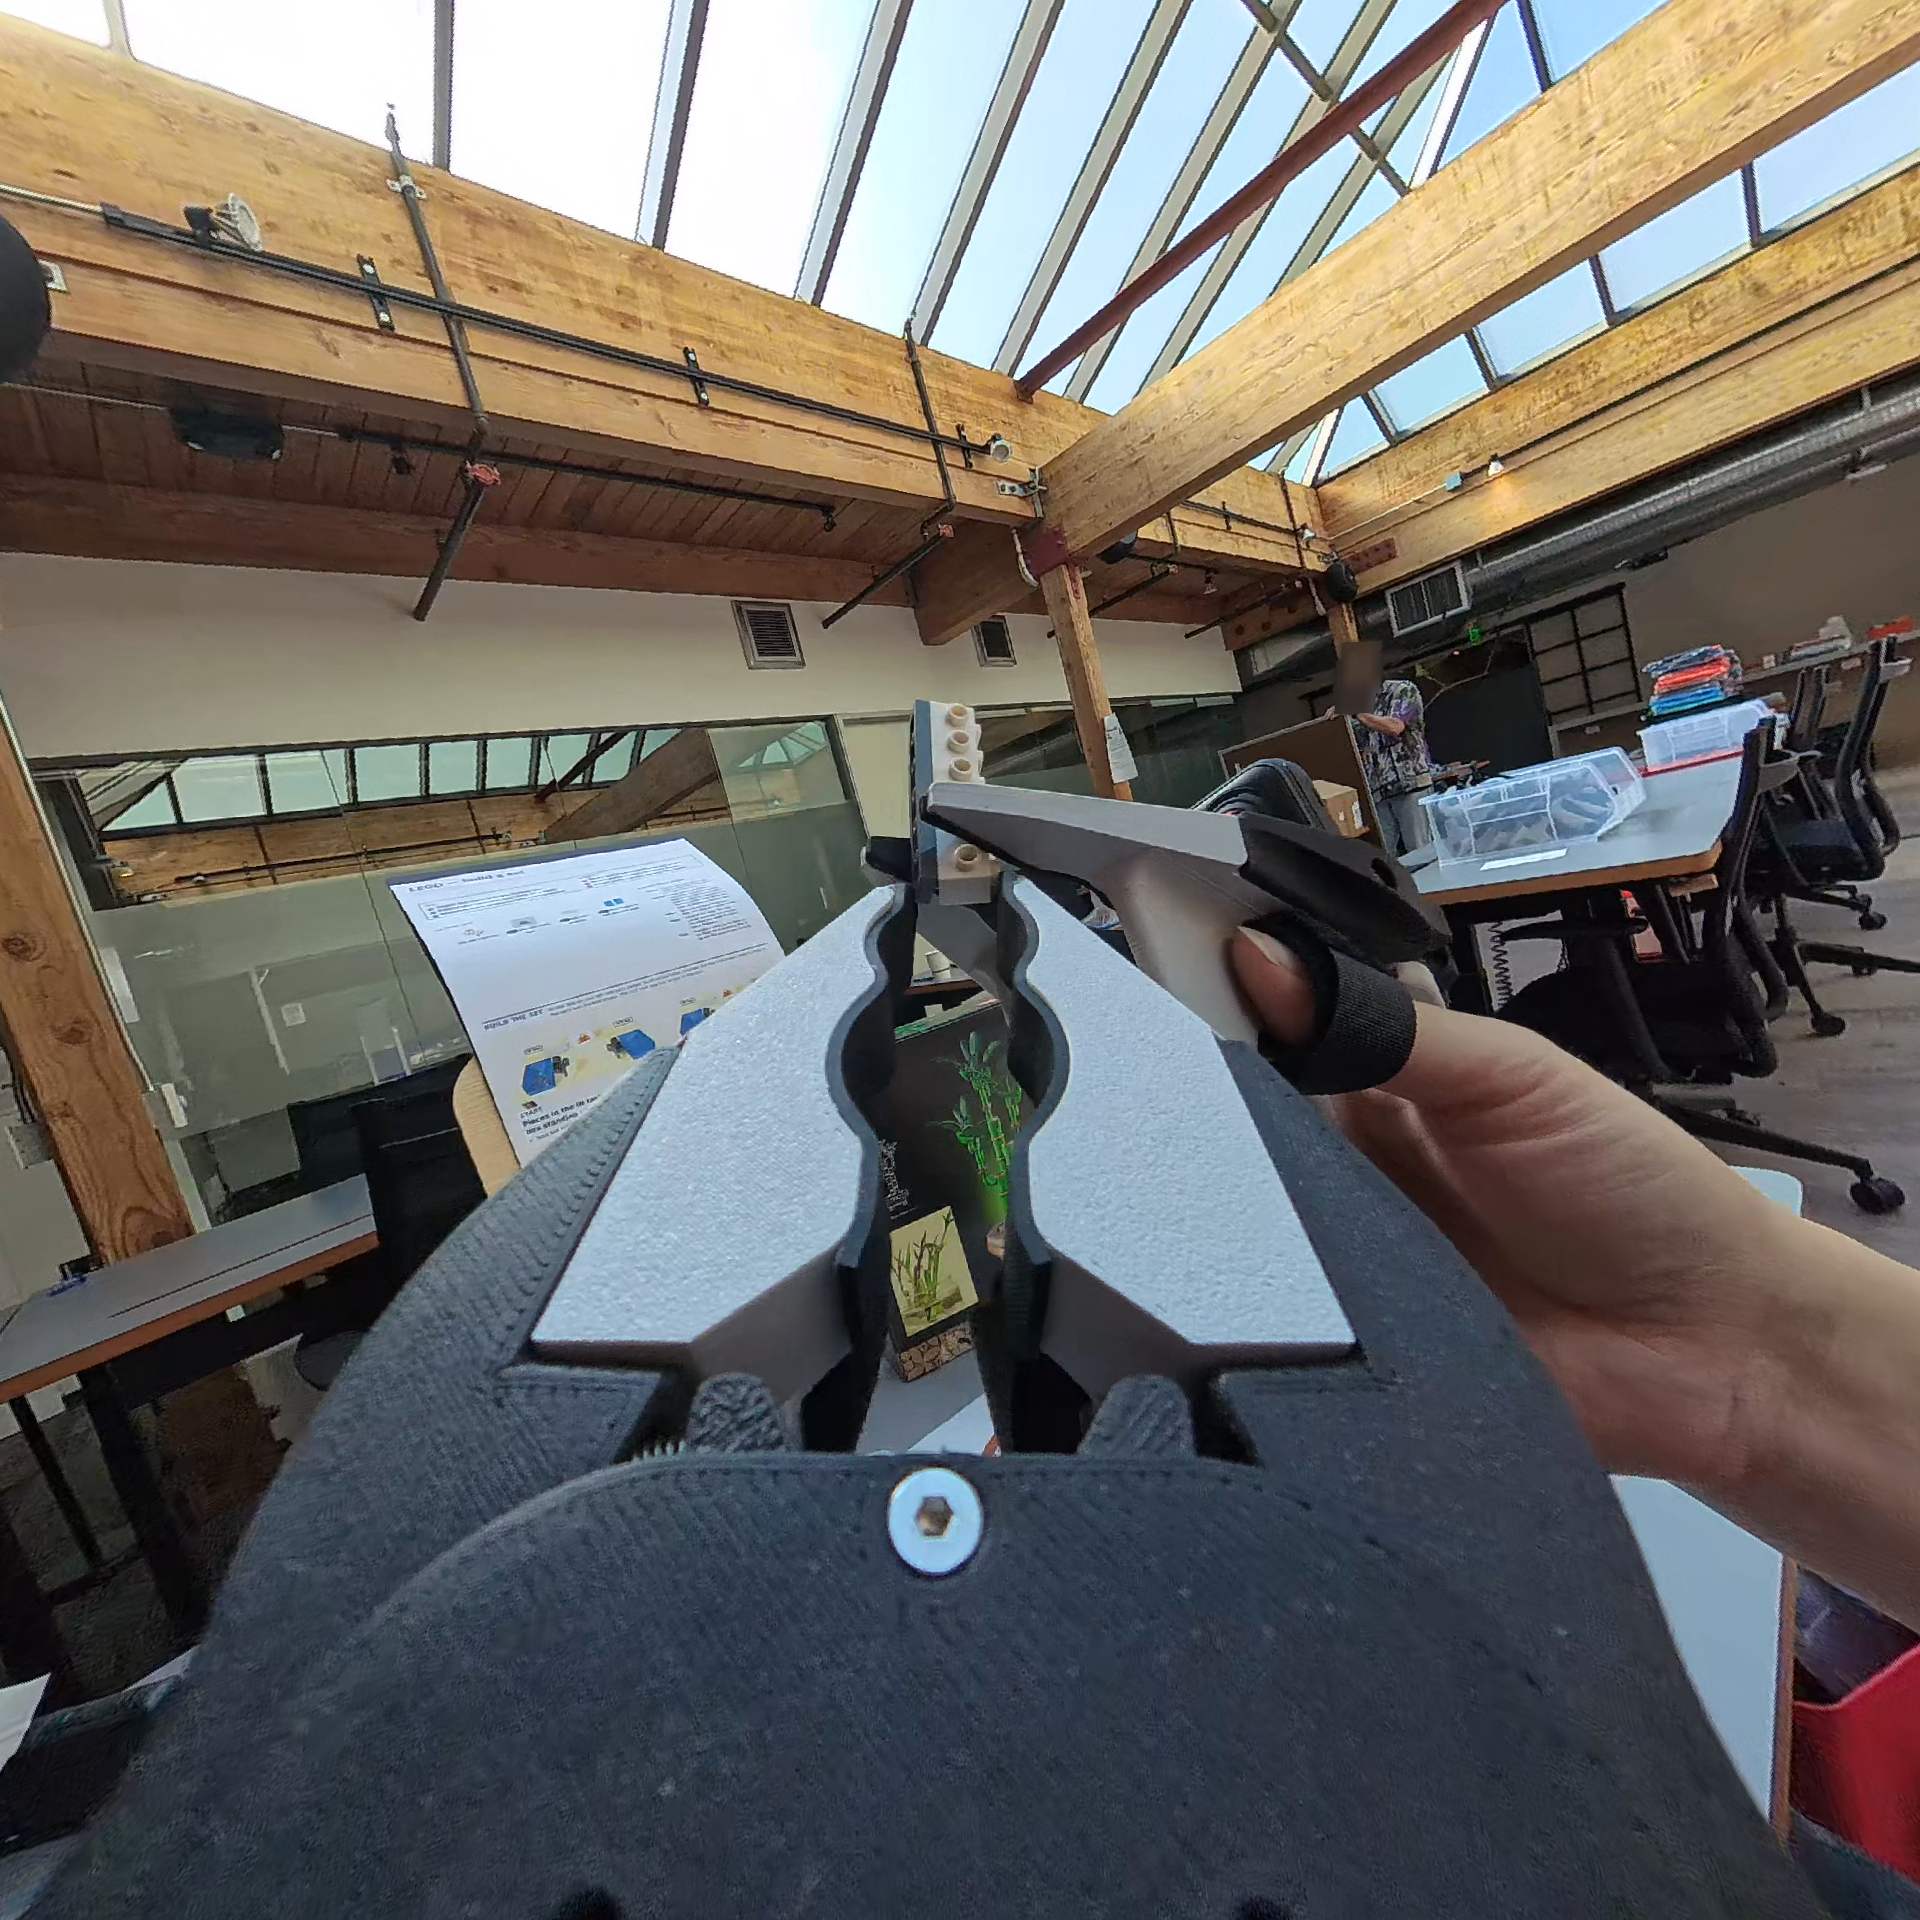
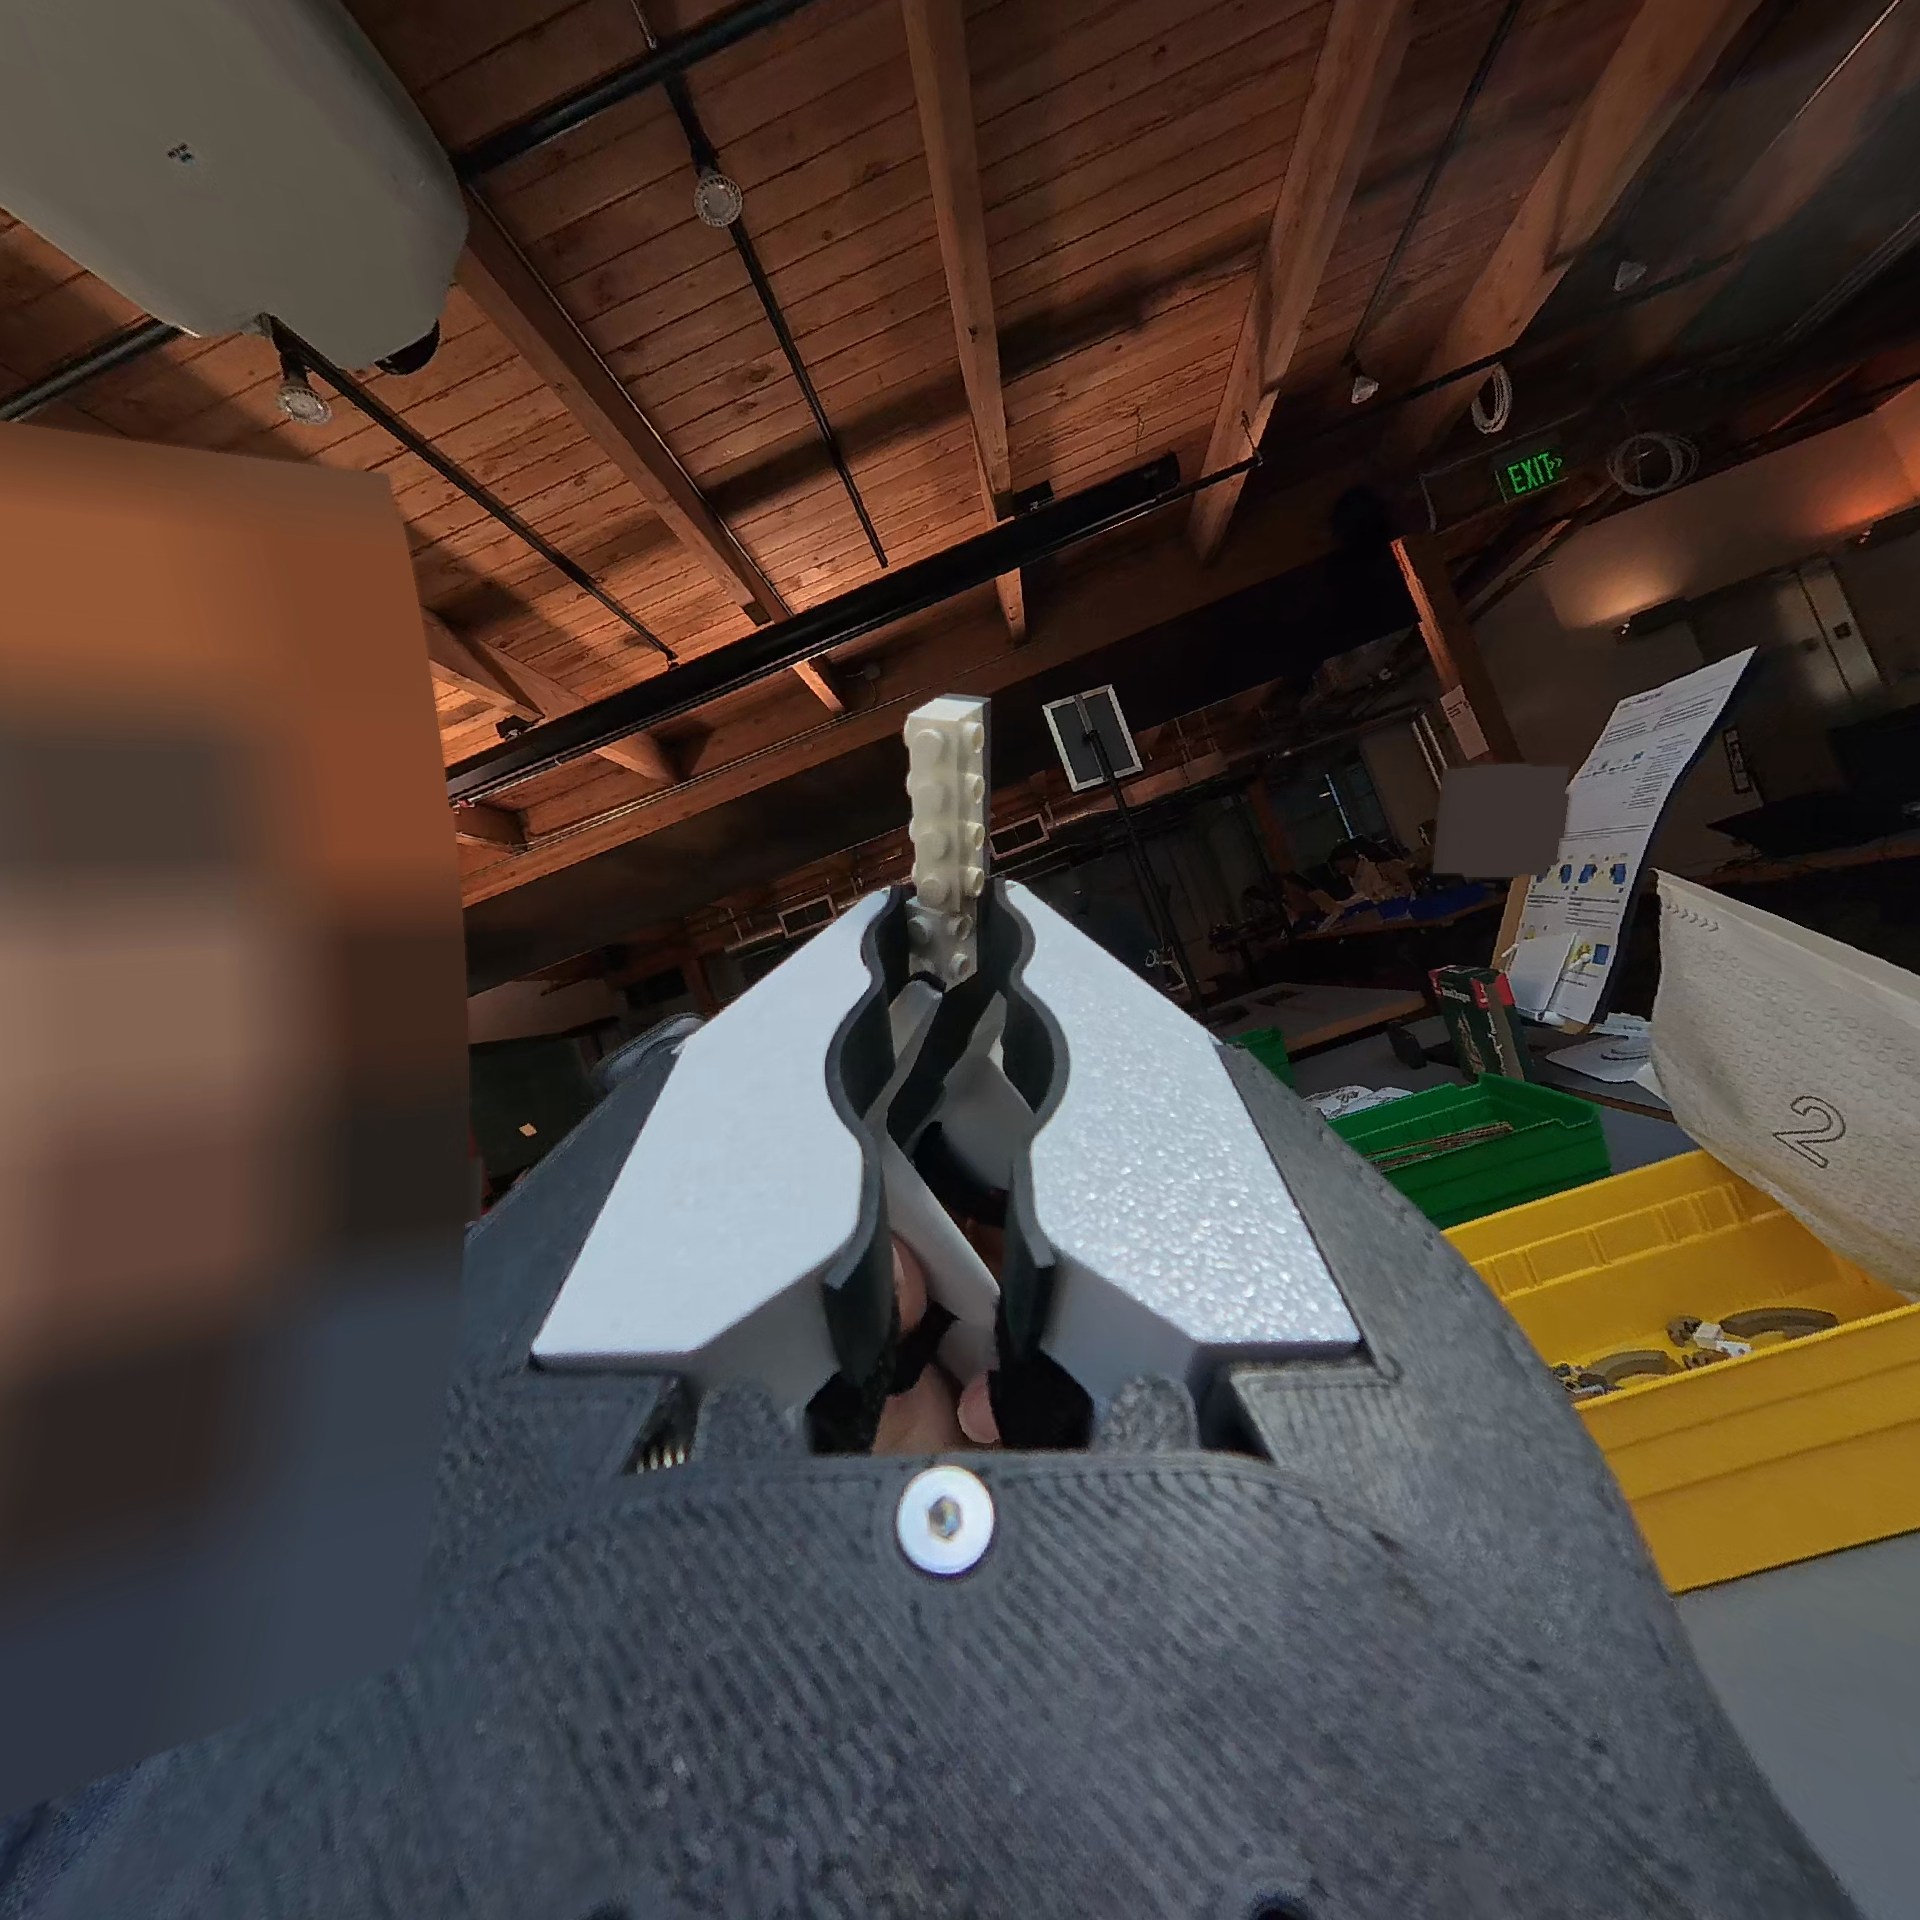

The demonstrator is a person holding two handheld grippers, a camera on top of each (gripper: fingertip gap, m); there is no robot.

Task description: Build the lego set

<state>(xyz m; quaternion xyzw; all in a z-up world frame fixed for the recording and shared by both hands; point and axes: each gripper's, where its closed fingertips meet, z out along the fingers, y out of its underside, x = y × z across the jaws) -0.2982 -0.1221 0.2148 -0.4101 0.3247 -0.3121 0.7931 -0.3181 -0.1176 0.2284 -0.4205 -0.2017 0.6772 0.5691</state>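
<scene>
left claw (image 1: 951, 914) pinched narrow on the lower edge of a dark plate (image 1: 918, 805) carrying a white studded brick (image 1: 958, 774), both lifted well above the desks. right claw (image 2: 943, 914) clamped from the side on that same white brick (image 2: 945, 805), right hand (image 1: 1558, 1195) close in at the right of the left wrist view. long axis of the brick upright, running straight out past both sets of tips, studs facing the right claw's camera; both claws touching the piece, neither one nearer. likely pressing or seating the brick onto the plate, so alignment along that upright axis looks like the thing to watch; a skewed squeeze could pop it loose. farther out, a yellow bin (image 2: 1621, 1382) holding a few curved brown and tan pieces, then a green bin (image 2: 1496, 1132) with thin dark bits, not clear what. across the room, clear tubs (image 1: 1538, 805) on a desk (image 1: 1621, 862) filled with dark parts, and an instruction sheet (image 1: 582, 966) propped upright.
</scene>
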